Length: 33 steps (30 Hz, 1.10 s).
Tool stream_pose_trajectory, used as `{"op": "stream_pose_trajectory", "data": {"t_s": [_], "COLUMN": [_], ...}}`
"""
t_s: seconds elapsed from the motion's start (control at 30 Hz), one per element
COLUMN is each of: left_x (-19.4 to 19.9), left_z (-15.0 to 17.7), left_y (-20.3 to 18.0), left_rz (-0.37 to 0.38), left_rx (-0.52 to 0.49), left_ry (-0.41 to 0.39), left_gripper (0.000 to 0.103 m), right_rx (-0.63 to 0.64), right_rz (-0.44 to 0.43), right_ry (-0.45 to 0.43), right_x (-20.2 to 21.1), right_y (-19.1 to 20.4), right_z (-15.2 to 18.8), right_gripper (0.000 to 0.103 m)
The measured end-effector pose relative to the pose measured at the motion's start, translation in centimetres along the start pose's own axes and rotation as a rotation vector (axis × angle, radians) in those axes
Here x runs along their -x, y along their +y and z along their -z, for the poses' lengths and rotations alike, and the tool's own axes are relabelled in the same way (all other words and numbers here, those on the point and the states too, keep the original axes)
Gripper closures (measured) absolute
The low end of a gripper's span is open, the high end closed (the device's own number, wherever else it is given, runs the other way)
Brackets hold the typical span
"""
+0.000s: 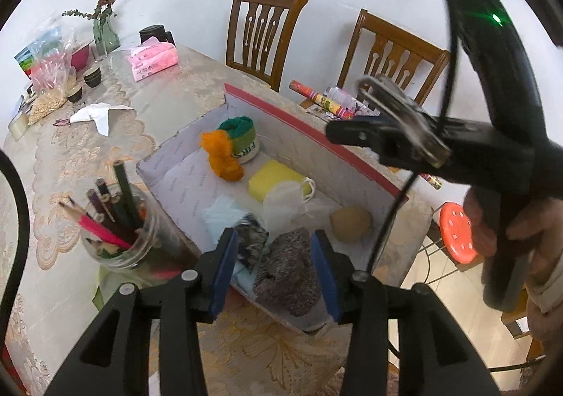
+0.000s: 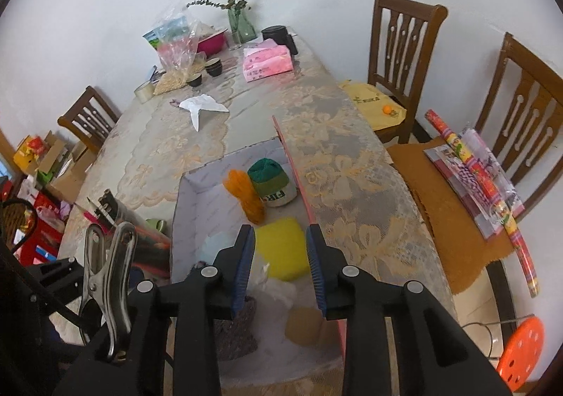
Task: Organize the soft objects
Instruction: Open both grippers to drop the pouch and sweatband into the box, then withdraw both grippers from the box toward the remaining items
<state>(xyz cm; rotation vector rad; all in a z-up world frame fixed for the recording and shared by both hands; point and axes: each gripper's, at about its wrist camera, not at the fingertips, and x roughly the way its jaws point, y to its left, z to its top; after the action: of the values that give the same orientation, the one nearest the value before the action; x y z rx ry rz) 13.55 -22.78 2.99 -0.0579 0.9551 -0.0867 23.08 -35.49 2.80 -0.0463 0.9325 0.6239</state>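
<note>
An open cardboard box [image 1: 169,170] [image 2: 190,206] on the table holds soft things: an orange fluffy piece [image 1: 221,156] [image 2: 246,199], a green rolled cloth [image 1: 242,139] [image 2: 271,181], a yellow sponge [image 1: 274,181] [image 2: 281,251], a white mesh piece [image 1: 285,202], a pale blue cloth [image 1: 221,216], a tan ball [image 1: 350,221] and a grey knitted piece [image 1: 288,269] [image 2: 232,329]. My left gripper [image 1: 276,272] is open and empty above the grey piece. My right gripper [image 2: 279,269] is open and empty above the sponge.
A jar of pencils [image 1: 116,223] stands left of the box. The table's far end holds a pink tissue pack [image 2: 267,63], cups, bags, a vase [image 2: 241,23] and crumpled paper [image 2: 202,107]. Wooden chairs [image 2: 401,44] line the right side. An orange stool [image 2: 517,357] is on the floor.
</note>
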Motion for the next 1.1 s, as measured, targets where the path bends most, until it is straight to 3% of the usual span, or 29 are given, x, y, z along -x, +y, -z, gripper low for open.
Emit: {"op": "stream_pose_trajectory", "data": {"t_s": [0.43,1.1], "left_x": [2.2,4.4], "left_z": [0.6,4.6], "left_y": [2.3,8.9], "left_rz": [0.007,0.001], "left_rx": [0.001,0.004], "left_ry": [-0.024,0.037], "left_gripper": [0.058,0.058], "right_rx": [-0.081,-0.153], "right_rz": [0.052,0.132], "right_ry": [-0.031,-0.056], "right_x": [2.9,5.1], "right_y": [1.3,7.1], "right_z": [3.0,8.0], "right_gripper": [0.071,0.071]}}
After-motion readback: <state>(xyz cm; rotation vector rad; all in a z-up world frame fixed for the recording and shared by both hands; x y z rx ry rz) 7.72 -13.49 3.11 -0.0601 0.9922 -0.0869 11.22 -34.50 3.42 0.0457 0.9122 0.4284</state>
